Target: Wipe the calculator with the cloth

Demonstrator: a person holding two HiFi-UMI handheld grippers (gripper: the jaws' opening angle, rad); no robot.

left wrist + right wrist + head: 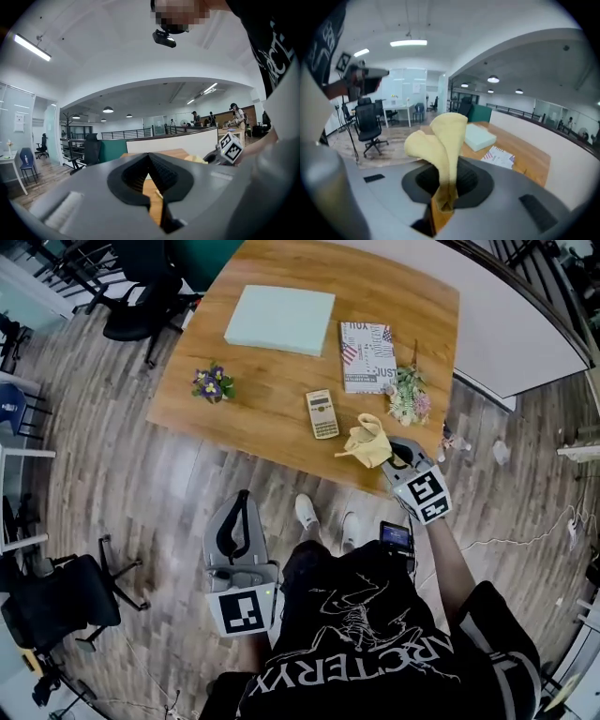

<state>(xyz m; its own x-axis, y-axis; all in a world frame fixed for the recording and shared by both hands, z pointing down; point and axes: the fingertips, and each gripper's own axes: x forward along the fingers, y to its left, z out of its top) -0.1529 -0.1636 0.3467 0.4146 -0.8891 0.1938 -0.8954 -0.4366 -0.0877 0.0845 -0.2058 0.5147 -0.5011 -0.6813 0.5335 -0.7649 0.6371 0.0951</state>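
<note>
One calculator (322, 413) is seen lying flat on the wooden table (281, 381), close to the near edge and right of the middle, its long side running away from that edge. Just to its right, apart from it with no contact visible, the yellow cloth (367, 442) is held over the near edge, not far from the near right corner. The cloth is gripped at its lower end by the right gripper (398, 456). In the right gripper view the jaws are clamped on the bunched fabric, and two folds are seen standing up beyond them.

The left gripper (242, 502) is held low over the plank floor (141, 484), well short of the table's near edge. Its jaws are pressed together at the tips, with nothing caught between them.

Further out on the table, a printed booklet (367, 356) is laid behind the calculator, toward the right edge. A bunch of pale flowers (409, 395) is set just beside it, at that edge. A pale green pad (279, 319) is placed near the far edge, and a small pot of purple flowers (213, 384) is found by the near left corner. Black office chairs (136, 320) are parked on the floor past the left edge.
</note>
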